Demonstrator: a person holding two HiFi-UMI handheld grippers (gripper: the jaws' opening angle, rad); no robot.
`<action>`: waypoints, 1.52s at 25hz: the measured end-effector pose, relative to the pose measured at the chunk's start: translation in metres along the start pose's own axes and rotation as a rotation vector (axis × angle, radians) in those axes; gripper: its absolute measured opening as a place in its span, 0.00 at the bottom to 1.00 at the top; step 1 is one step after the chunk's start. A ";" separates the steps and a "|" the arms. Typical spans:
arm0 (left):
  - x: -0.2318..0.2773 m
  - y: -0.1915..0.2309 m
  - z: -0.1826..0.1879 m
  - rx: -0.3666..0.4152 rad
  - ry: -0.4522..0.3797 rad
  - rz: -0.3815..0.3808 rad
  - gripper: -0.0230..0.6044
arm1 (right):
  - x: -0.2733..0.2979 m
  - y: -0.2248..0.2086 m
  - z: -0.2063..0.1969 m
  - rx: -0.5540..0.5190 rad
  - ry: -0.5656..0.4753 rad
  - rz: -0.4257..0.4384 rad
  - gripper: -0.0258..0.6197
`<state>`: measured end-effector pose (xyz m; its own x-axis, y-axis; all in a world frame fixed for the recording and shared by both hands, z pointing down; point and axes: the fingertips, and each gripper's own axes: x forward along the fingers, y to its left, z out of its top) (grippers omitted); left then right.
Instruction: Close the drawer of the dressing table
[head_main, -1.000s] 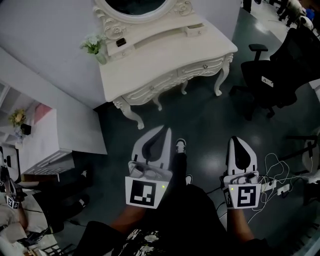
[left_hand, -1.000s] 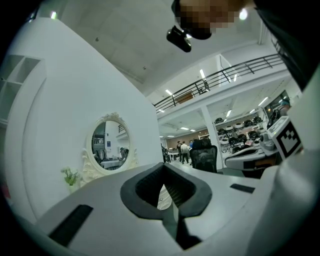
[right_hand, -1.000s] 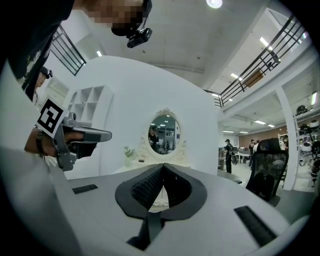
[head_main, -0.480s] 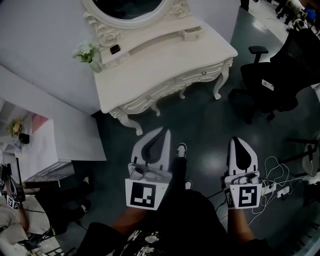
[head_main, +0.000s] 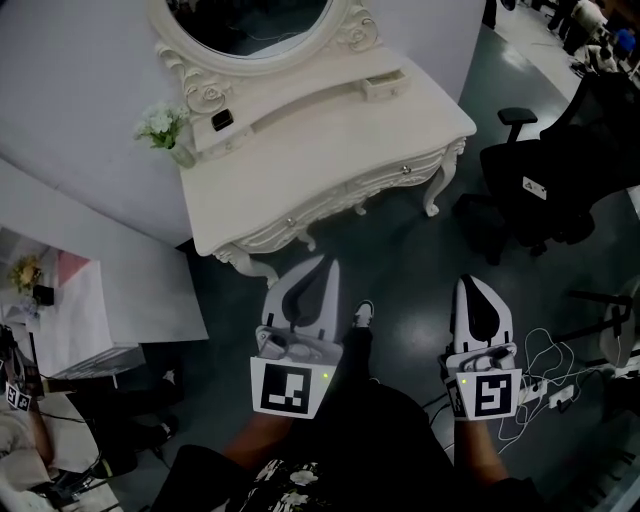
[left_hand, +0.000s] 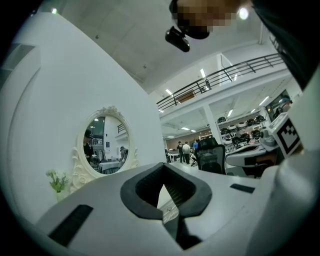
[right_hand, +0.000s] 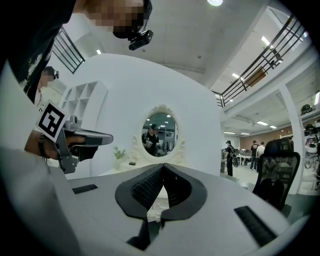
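Standing a bit back from the table (head_main: 300, 150), with dark floor between me and its curly legs. My left tongs (head_main: 325, 263) are closed, pads tip to tip with nothing in them, and the same goes for my right tongs (head_main: 471, 283): shut and empty. Both are held level, side by side and pointing toward the table, touching nothing.

The drawer (head_main: 385, 84) is the little one on the back ledge, right of the mirror (head_main: 250, 30). It sticks out a little from the ledge front, so it's not pushed in yet, and it's well apart from both tongs. At the other end of the ledge there's a small vase of flowers (head_main: 160, 125) with a small dark thing (head_main: 222, 120) next to it. The two front drawers under the top look flush.

A black chair (head_main: 545, 170) sits off to the right of the table, and some white cables (head_main: 545, 385) lie on the floor by my right hand.
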<state>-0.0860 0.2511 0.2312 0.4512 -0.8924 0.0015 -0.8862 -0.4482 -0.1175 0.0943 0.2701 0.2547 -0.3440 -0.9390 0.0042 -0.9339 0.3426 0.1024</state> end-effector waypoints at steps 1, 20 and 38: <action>0.006 0.002 0.001 0.003 -0.004 -0.004 0.04 | 0.006 -0.002 0.001 0.000 -0.002 -0.003 0.04; 0.109 0.053 0.006 -0.006 -0.025 -0.078 0.04 | 0.118 -0.030 0.011 0.024 0.011 -0.034 0.04; 0.183 0.075 -0.001 -0.018 -0.052 -0.143 0.04 | 0.184 -0.052 0.012 0.017 0.013 -0.047 0.04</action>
<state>-0.0700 0.0544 0.2236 0.5773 -0.8158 -0.0347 -0.8141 -0.5718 -0.1015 0.0786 0.0803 0.2386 -0.2989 -0.9542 0.0132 -0.9504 0.2989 0.0861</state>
